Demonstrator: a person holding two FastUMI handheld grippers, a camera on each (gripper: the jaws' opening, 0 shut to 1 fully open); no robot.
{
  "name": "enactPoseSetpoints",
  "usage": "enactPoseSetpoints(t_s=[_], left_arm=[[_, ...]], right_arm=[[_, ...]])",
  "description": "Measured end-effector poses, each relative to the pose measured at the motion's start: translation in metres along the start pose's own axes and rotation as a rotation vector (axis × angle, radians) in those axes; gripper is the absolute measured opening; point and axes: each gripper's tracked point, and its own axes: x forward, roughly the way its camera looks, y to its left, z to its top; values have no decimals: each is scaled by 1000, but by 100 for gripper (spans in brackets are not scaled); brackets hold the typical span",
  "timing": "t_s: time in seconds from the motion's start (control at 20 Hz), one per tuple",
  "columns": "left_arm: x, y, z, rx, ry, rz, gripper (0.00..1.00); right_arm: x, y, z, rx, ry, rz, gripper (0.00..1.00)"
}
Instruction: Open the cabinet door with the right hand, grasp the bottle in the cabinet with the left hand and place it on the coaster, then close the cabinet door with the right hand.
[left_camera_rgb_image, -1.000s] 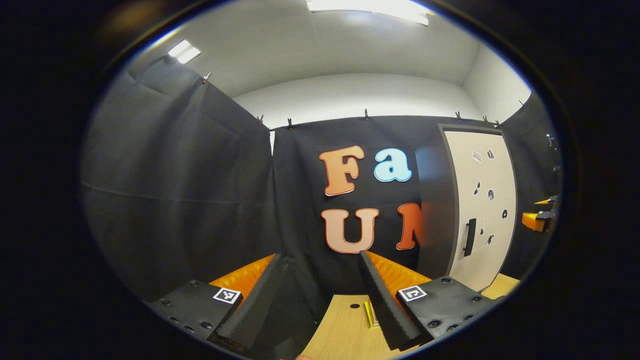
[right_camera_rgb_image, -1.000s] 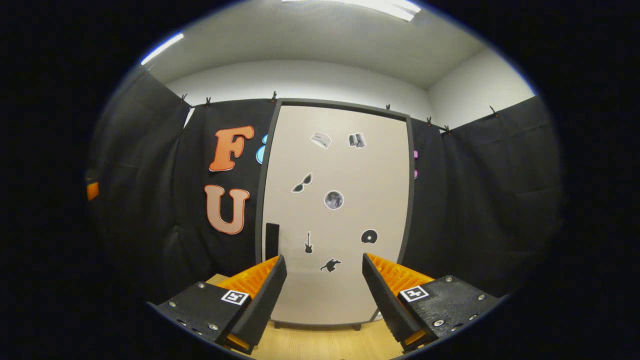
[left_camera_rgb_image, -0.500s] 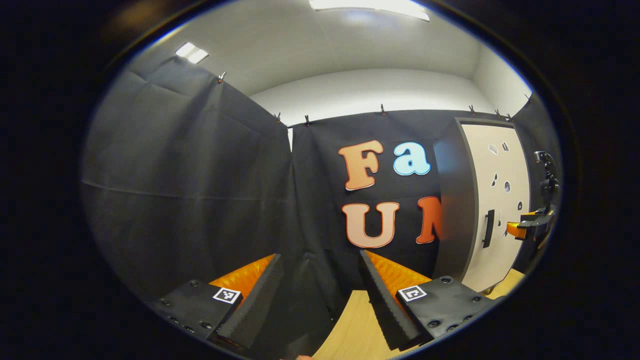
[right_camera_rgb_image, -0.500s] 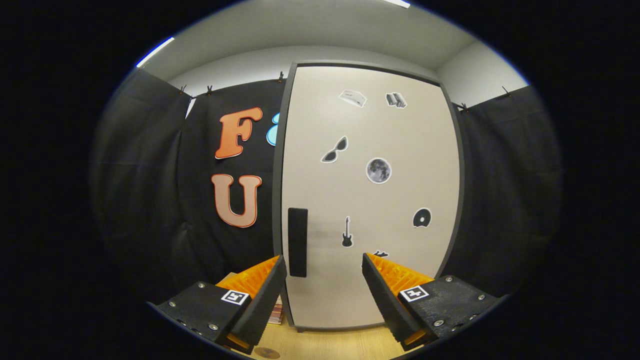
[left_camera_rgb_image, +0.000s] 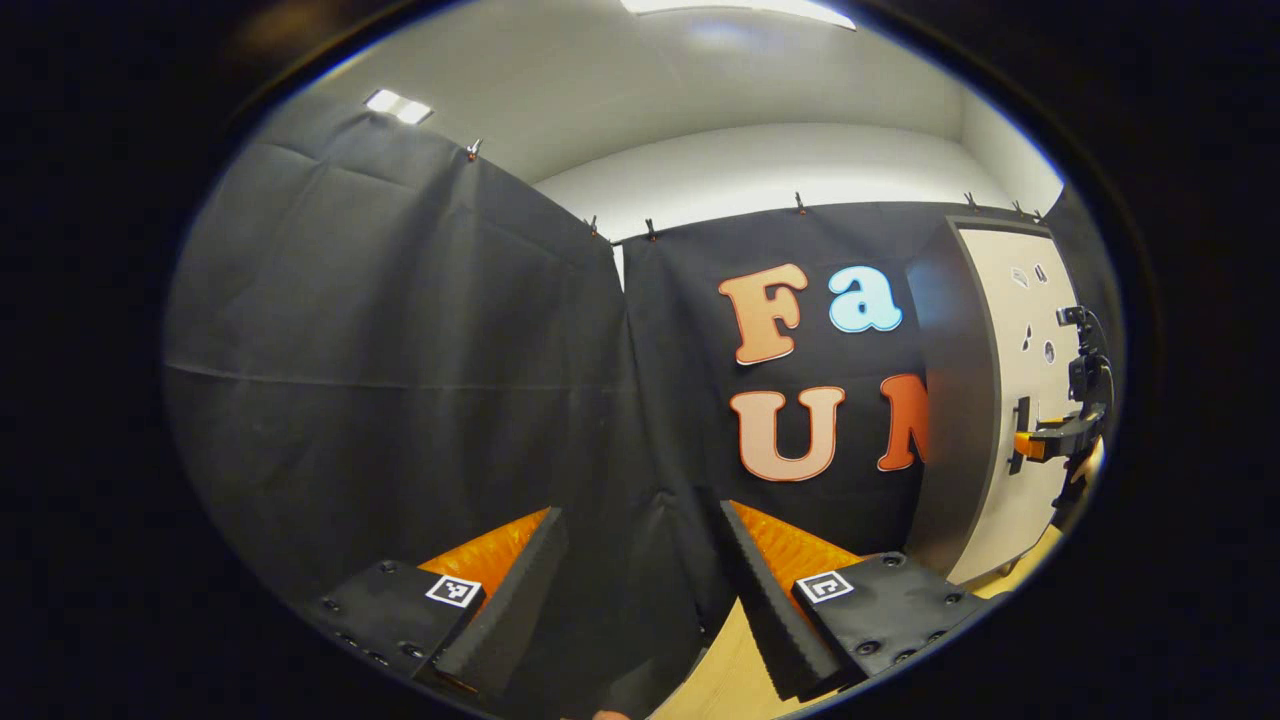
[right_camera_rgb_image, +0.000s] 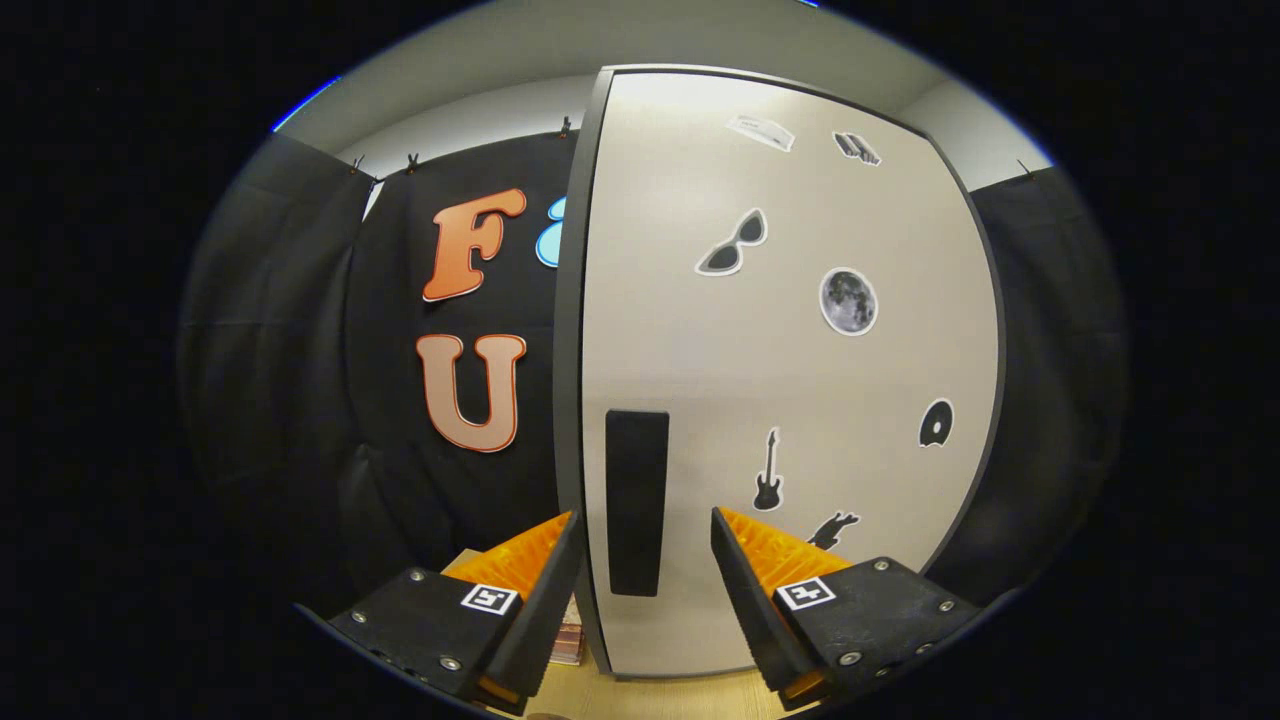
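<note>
While the right gripper (right_camera_rgb_image: 640, 560) faces the cabinet door (right_camera_rgb_image: 790, 380), a flat, matte beige panel in a dark grey frame dotted with small stickers, its ribbed orange fingers (right_camera_rgb_image: 755, 560) stand spread wide, flanking the slim black rectangular handle (right_camera_rgb_image: 637, 500) at 6 o'clock without touching it; the left gripper view adds the cabinet's dark side (left_camera_rgb_image: 950, 400) at 3 o'clock and light wood tabletop (left_camera_rgb_image: 730, 680); the left gripper (left_camera_rgb_image: 640, 590) gapes empty toward draped black cloth; the bottle cannot be seen.
</note>
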Motion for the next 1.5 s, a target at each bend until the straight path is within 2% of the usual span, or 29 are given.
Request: enactPoseSetpoints(t_s=[0.25,0.5,0.7,0.95,1.2,1.5], left_arm=[[2,7,-4,10,4,18,98],[4,7,-7,-3,8,22,97],[9,-2,-9,-13,11,2,98],[18,-21,-13,-16,19,-28,98],[10,-48,-19,-31,45,-97,99],[2,-49,-7,-5,8,-91,98]], right_arm=[[21,5,-3,0,10,-14,68],[26,1,-3,28,15,-33,41],[23,2,-3,30,18,-21,30],[-4,1,0,42,3,-13,26],[-13,-7,0,39,-1,-41,24],[-28,-17,0,23,-21,-106,24]])
